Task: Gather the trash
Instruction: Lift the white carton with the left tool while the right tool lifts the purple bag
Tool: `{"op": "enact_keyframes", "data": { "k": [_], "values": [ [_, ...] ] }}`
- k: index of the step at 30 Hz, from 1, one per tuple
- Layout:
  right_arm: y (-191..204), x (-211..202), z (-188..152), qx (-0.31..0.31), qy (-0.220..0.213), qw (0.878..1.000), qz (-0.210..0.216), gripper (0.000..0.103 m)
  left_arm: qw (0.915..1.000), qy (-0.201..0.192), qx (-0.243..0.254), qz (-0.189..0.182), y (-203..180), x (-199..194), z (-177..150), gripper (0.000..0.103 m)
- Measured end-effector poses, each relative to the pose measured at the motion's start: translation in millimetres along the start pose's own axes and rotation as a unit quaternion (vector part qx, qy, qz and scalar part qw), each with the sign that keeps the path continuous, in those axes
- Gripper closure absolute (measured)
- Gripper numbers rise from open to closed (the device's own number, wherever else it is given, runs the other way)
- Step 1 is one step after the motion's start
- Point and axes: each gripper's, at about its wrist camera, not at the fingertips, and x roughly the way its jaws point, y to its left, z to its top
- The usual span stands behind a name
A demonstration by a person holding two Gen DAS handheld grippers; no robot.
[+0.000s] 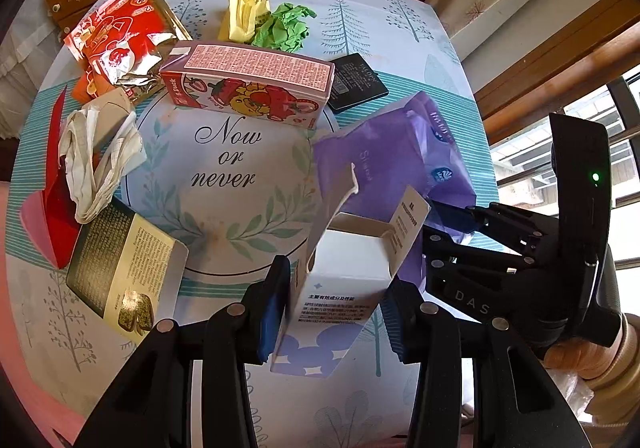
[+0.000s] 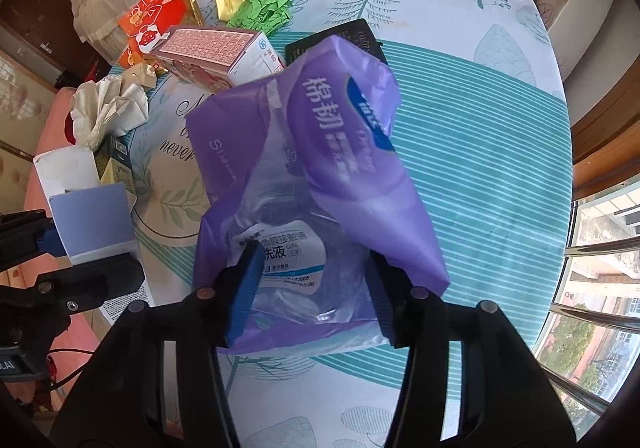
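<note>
left gripper (image 1: 336, 312) clamped on the open white carton (image 1: 340, 288), mouth up at 6 o'clock, probably to serve as a bin. right gripper (image 2: 312, 288) narrow around the purple plastic bag (image 2: 320, 168), pads at its sides, pinch uncertain. remaining on the table (image 1: 400, 48): strawberry drink box (image 1: 248, 88) at 12, crumpled paper (image 1: 96, 160) at 9.

Table centre (image 1: 224, 204) lies open (litter rings it); teal stripe (image 2: 480, 168) beside the purple bag (image 2: 320, 176) is bare.

Purple wrapper (image 2: 344, 152); red strawberry-print carton (image 1: 248, 88); crumpled green paper (image 1: 286, 28); yellow paper (image 1: 244, 4); worktop (image 2: 480, 152) teal-striped, seemingly tree-patterned.
</note>
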Motion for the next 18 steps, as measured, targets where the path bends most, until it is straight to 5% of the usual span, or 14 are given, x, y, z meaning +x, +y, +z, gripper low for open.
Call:
{"op": "enact_keyframes", "data": {
  "k": [3, 18],
  "values": [
    [9.6, -8.1, -5.1, -0.007, -0.009, 1.000, 0.000, 0.085, 0.9999, -0.010, 0.004, 0.004, -1.0, -8.3, -3.8, 0.060],
    [74.2, -109.2, -44.6, -0.021, -0.112, 0.993, -0.020, 0.086, 0.9964, -0.075, 0.039, -0.008, 2.3, -96.3, -56.8, 0.060]
  ]
}}
